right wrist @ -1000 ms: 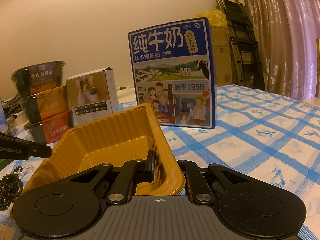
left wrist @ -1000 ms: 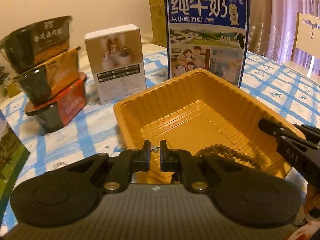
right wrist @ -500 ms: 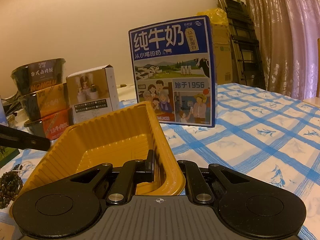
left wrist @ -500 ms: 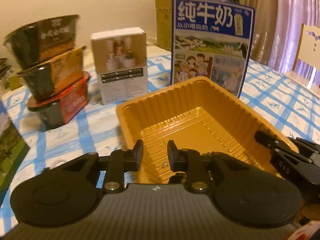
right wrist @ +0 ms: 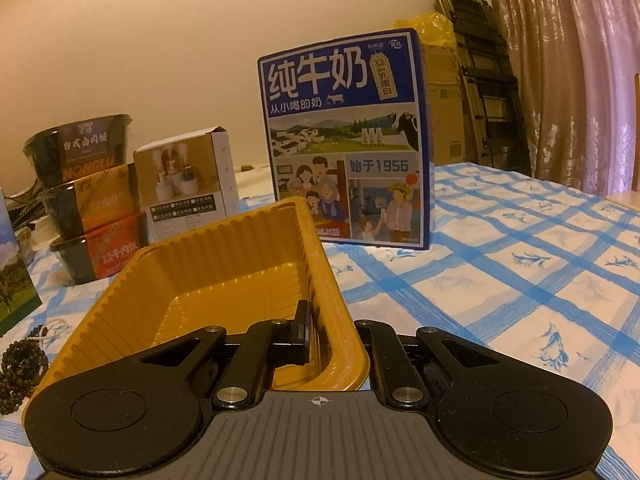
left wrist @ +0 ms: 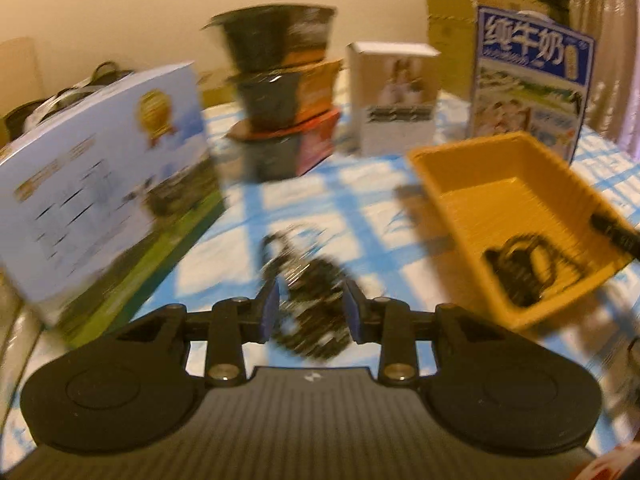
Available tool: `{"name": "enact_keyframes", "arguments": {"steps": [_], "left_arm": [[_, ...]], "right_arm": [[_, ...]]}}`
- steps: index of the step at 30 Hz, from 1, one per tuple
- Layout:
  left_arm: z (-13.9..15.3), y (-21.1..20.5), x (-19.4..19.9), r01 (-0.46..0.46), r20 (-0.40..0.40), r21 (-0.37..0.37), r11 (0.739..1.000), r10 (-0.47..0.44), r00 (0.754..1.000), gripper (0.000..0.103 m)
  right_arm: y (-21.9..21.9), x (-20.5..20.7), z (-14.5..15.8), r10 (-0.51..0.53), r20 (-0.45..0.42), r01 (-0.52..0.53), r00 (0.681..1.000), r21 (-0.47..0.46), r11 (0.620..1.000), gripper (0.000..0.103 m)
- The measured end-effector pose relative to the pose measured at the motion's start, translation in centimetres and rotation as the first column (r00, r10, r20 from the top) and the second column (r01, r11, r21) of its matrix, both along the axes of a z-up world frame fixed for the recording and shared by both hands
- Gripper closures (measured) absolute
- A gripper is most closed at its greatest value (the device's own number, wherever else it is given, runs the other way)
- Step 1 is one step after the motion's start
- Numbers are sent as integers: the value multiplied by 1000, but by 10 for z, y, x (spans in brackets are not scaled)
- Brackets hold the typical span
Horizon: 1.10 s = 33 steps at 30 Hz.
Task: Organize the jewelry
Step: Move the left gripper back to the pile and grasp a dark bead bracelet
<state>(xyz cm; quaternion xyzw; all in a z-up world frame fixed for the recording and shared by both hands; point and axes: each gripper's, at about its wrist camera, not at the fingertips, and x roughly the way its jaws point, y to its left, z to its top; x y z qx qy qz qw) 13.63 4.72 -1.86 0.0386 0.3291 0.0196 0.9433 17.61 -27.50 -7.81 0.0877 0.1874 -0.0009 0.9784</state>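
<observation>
Blue-checked tablecloth (right wrist: pixel 520 264) before beige wall (right wrist: pixel 200 40)

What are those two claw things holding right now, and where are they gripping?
The right gripper pinches the yellow tray by its near side wall. The left gripper, jaws opening, holds nothing; the loose beads lie beneath it.

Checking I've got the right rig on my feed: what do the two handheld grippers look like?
Both are matte black. Each has two round discs beside a ribbed grey centre plate with a small white mark, and silver pivot screws. The left gripper has blue finger pads; the right gripper shows black fingers. No cables or sleeves are visible.
</observation>
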Motion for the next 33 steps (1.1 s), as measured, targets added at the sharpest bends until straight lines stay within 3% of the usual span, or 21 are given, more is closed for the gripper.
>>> {"name": "enact_keyframes", "arguments": {"steps": [7, 20, 23, 28, 31, 33], "left_arm": [[-14, 16, -5, -3, -29, -3, 1000, 3, 1000, 72], [-36, 11, 53, 9, -62, -107, 994, -16, 998, 72], [-42, 16, 64, -22, -81, -165, 986, 9, 997, 72], [-49, 29, 78, -66, -119, -307, 949, 30, 992, 72], [-53, 33, 82, -74, -132, -369, 926, 27, 991, 84], [-53, 33, 82, -74, -129, -390, 918, 25, 991, 97]], "right_arm": [[0, -2, -1, -4, 0, 4, 1000, -4, 1000, 93], [0, -2, -2, -4, -1, 4, 1000, -7, 1000, 93], [0, 0, -2, -3, -3, 3, 1000, -7, 1000, 93], [0, 0, -2, -4, -2, 4, 1000, -7, 1000, 93], [0, 0, -2, -4, -2, 4, 1000, -8, 1000, 93], [-1, 0, -2, -3, -3, 3, 1000, -8, 1000, 93]]}}
